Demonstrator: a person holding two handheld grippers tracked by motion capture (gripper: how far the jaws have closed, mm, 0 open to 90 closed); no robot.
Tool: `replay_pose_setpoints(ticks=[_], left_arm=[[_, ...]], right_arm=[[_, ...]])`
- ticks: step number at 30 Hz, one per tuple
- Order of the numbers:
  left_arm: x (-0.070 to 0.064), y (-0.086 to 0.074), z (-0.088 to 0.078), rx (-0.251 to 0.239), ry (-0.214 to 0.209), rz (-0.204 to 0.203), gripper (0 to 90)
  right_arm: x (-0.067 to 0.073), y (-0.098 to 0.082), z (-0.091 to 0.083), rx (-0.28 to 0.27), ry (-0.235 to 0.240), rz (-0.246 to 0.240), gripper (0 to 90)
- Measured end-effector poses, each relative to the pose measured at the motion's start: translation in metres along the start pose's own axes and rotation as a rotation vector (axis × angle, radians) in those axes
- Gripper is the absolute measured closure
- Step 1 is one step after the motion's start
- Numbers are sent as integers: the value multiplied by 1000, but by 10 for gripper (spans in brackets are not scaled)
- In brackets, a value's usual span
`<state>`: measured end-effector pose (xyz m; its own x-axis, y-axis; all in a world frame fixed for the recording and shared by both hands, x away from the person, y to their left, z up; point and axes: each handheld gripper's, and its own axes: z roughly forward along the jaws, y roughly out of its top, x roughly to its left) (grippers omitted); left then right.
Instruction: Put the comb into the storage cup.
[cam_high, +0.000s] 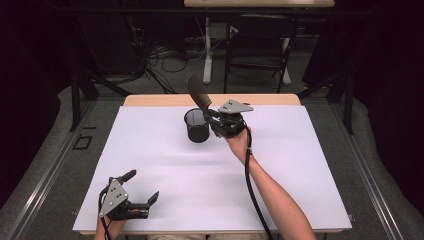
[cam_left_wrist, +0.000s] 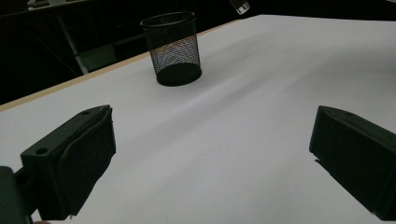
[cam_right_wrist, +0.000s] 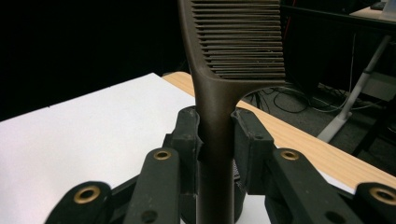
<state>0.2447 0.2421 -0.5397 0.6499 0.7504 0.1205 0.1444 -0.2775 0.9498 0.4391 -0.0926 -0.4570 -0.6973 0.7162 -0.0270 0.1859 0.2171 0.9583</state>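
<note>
A dark brown comb (cam_high: 197, 93) (cam_right_wrist: 233, 56) stands up from my right gripper (cam_high: 214, 116) (cam_right_wrist: 215, 135), whose jaws are shut on its handle. The comb's toothed end points up and away, above a black mesh cup (cam_high: 197, 125) (cam_left_wrist: 173, 49) that stands upright on the white table cover (cam_high: 280, 165). The right gripper hovers just right of the cup's rim. My left gripper (cam_high: 141, 187) (cam_left_wrist: 212, 154) rests near the table's front left corner, jaws wide open with nothing between them, pointing toward the cup.
A wooden table edge (cam_high: 260, 99) runs along the far side of the white cover. Beyond it stand a black chair (cam_high: 260, 45) and a white desk leg (cam_high: 207, 50) among floor cables. Dark curtains close both sides.
</note>
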Motion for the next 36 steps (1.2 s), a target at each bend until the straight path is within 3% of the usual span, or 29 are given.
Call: replay_pose_setpoints(ticks=[36], left_arm=[[0, 0, 0, -3, -1, 0, 4]], right_arm=[[-7, 14, 18, -108, 5, -5, 726]])
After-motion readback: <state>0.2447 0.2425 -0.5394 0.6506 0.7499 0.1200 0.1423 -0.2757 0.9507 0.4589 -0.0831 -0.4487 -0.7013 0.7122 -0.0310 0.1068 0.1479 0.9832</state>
